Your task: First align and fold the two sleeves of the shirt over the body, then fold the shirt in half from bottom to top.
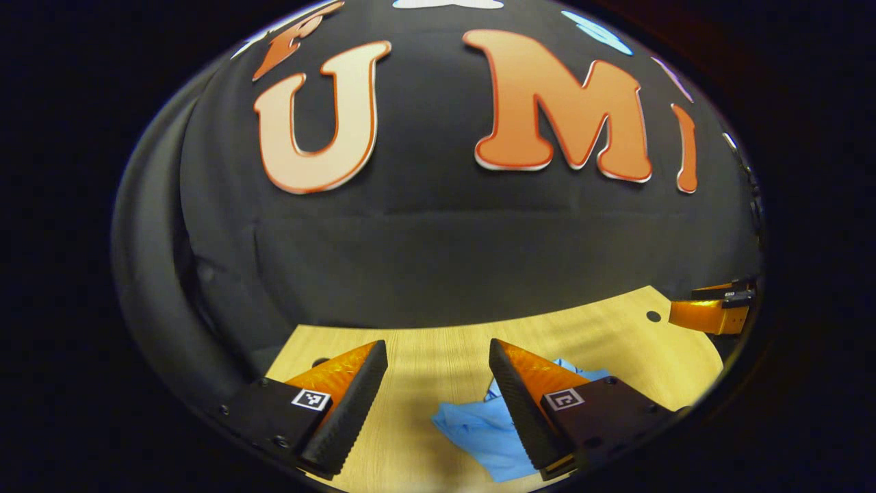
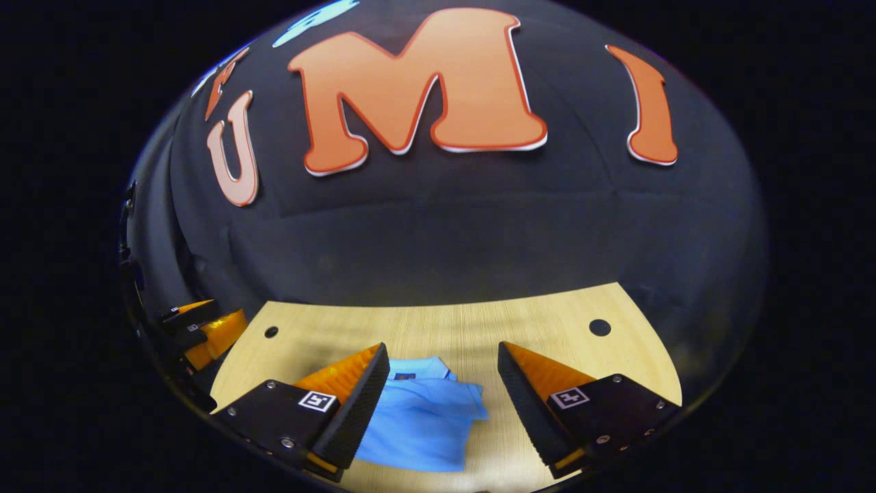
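right gripper view: shirt point(image 2: 417, 424) collar; left gripper view: crumpled edge.

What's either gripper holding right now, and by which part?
Nothing. The left gripper and the right gripper both hang open above the table; the blue shirt lies on it, ungripped.

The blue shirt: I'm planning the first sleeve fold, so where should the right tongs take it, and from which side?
Judging by the right gripper view, grip the shirt at its sleeve corner, which juts toward the open right tongs over bare table. Come down from above, one finger sliding under that edge.
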`<action>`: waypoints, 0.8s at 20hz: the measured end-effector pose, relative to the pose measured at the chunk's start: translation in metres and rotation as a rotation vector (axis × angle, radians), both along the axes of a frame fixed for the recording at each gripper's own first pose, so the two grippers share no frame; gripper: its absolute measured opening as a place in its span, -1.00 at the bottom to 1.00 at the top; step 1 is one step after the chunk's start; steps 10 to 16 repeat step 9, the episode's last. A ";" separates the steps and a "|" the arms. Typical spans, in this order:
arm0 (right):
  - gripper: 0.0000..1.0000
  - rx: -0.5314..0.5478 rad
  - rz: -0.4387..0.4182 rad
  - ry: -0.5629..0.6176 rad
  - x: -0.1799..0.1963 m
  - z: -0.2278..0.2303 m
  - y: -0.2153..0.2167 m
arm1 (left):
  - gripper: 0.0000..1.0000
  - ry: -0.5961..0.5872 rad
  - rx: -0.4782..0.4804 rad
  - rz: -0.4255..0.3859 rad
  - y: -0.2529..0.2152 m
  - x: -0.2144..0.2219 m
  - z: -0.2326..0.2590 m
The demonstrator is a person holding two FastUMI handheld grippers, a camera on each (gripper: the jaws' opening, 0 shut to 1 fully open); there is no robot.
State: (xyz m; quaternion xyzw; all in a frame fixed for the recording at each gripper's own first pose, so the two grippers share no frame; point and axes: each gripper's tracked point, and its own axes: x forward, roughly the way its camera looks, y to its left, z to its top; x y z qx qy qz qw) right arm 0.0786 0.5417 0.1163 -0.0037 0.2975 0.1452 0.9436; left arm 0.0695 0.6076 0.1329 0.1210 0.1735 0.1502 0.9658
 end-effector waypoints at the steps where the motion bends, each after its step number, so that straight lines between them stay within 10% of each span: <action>1: 0.94 -0.004 -0.003 -0.031 -0.004 0.014 -0.005 | 0.97 -0.021 0.010 -0.017 -0.009 -0.003 0.011; 16: 0.94 -0.068 0.054 -0.232 -0.055 0.075 -0.007 | 0.96 -0.131 0.027 -0.085 -0.051 -0.055 0.060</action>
